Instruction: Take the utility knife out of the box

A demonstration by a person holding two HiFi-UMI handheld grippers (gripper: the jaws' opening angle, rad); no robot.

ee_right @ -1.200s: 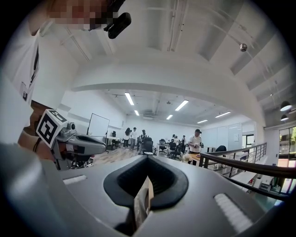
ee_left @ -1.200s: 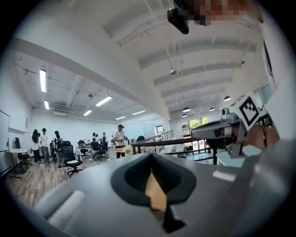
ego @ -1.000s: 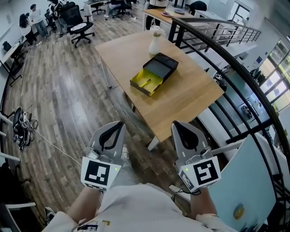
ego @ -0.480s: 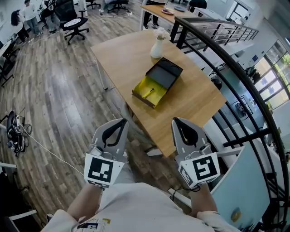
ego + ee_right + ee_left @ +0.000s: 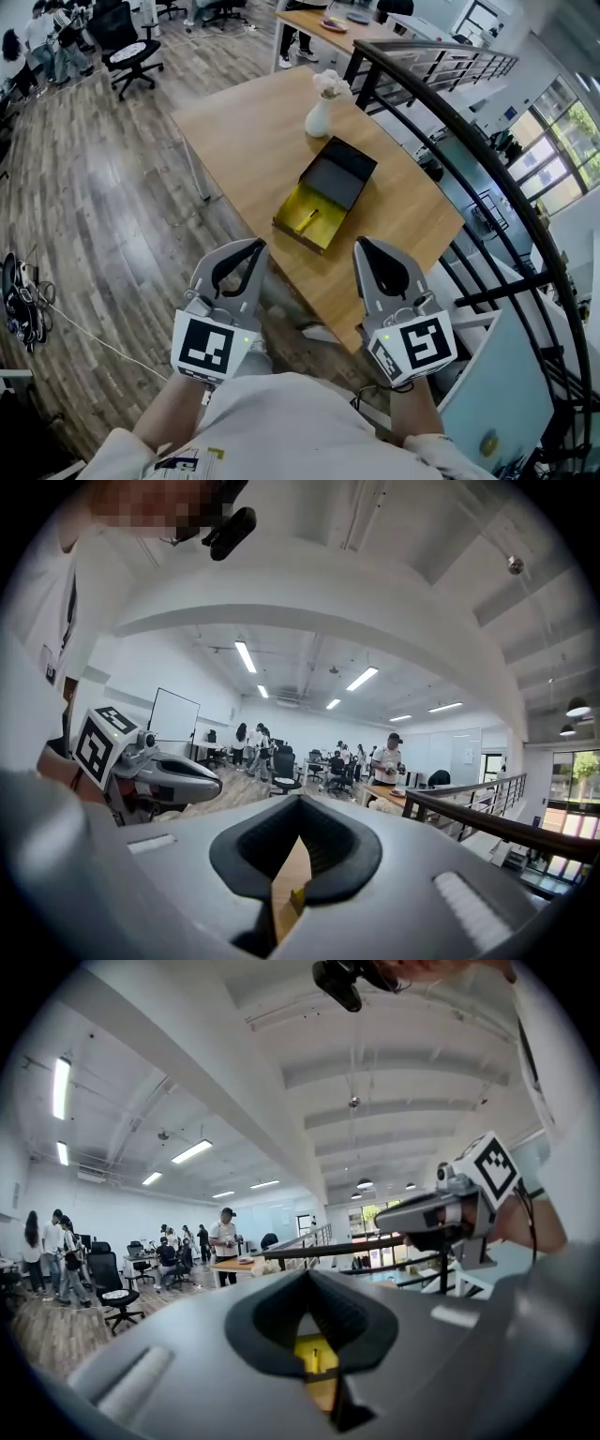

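Note:
An open box [image 5: 326, 195] with a black lid and a yellow tray lies on the wooden table [image 5: 253, 131]. The utility knife [image 5: 308, 221] rests in the yellow tray. My left gripper [image 5: 251, 247] and right gripper [image 5: 365, 246] are held side by side short of the table's near edge, both shut and empty. In the left gripper view the yellow tray [image 5: 315, 1356] shows through the loop of the left gripper [image 5: 308, 1276]. The right gripper [image 5: 298, 802] frames the table edge [image 5: 284, 878] in its own view.
A white vase with flowers [image 5: 320, 111] stands on the table behind the box. A black railing [image 5: 469, 141] curves along the table's right side. Office chairs [image 5: 127, 47], people and another desk [image 5: 333, 23] are at the back. Cables [image 5: 17, 305] lie on the floor at left.
Both grippers have been carried forward together toward the table. The box and table now sit closer and lower in the head view. Both jaws stay shut.

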